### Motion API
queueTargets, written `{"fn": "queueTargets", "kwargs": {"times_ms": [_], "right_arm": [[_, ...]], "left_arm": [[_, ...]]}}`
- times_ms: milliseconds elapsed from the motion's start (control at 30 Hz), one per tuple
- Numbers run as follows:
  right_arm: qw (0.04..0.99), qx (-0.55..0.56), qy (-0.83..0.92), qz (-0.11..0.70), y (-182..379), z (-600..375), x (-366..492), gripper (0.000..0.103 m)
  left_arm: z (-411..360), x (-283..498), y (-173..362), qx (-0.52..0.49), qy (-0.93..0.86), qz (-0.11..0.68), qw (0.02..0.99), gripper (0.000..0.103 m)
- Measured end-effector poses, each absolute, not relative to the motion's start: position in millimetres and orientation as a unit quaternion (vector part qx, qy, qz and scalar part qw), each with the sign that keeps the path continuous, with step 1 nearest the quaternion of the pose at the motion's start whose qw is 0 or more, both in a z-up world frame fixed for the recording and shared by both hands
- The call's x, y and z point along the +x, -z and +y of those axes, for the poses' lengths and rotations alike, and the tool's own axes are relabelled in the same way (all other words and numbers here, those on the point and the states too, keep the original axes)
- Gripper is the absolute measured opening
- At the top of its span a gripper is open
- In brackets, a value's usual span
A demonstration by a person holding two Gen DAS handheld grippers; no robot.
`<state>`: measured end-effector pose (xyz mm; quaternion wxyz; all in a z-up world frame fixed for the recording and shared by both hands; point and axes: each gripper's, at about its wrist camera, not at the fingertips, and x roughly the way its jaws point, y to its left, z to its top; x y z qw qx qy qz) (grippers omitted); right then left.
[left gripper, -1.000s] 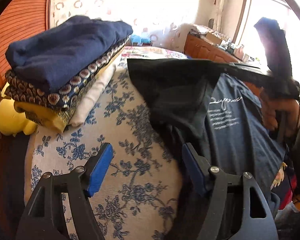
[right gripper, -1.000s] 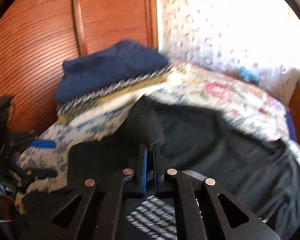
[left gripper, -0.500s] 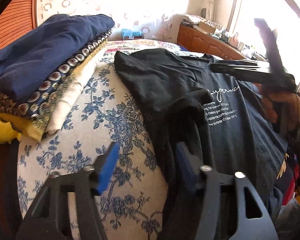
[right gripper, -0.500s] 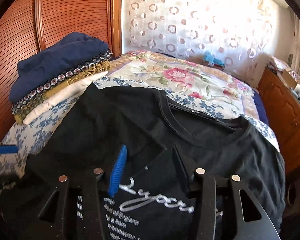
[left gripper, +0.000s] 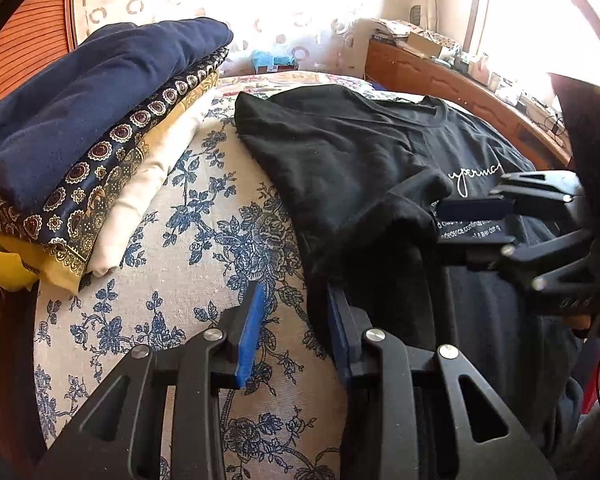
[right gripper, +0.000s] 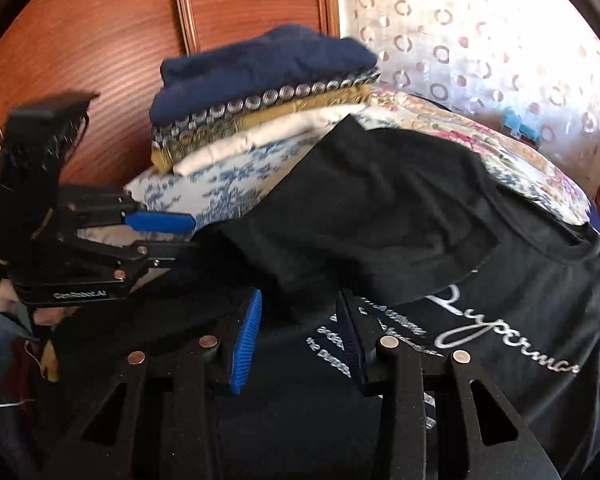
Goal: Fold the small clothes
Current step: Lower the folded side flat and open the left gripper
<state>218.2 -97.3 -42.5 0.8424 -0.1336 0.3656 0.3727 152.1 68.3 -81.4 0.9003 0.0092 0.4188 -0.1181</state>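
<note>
My left gripper [left gripper: 294,328] has matte black linkage arms, silver round screws and blue pads. At the left of the right-wrist frame, its base carries small white lettering. My right gripper [right gripper: 300,338] is built the same, with copper-toned screws.

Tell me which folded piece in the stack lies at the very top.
The navy blue one; below it lie the medallion-patterned piece and the cream one.
</note>
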Motion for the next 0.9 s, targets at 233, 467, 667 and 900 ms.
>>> {"fn": "queueTargets", "kwargs": {"times_ms": [233,467,667,900], "right_arm": [[0.843,-0.163,-0.365,0.36,38.7,-83.5,223.7,0.007],[0.838,-0.17,-0.396,0.336,14.2,-94.2,198.1,0.005],[0.827,-0.196,-0.397,0.347,14.2,-104.2,180.0,0.005],[0.836,-0.178,-0.378,0.356,14.7,-114.4,182.4,0.01]], "left_arm": [[63.3,148.3,72.2,0.011,0.114,0.394,0.912,0.005],[73.8,128.9,34.9,0.012,0.095,0.346,0.933,0.005],[82.5,111.3,28.0,0.011,0.088,0.343,0.935,0.005],[83.7,113.1,36.0,0.004,0.095,0.358,0.929,0.012]]}}
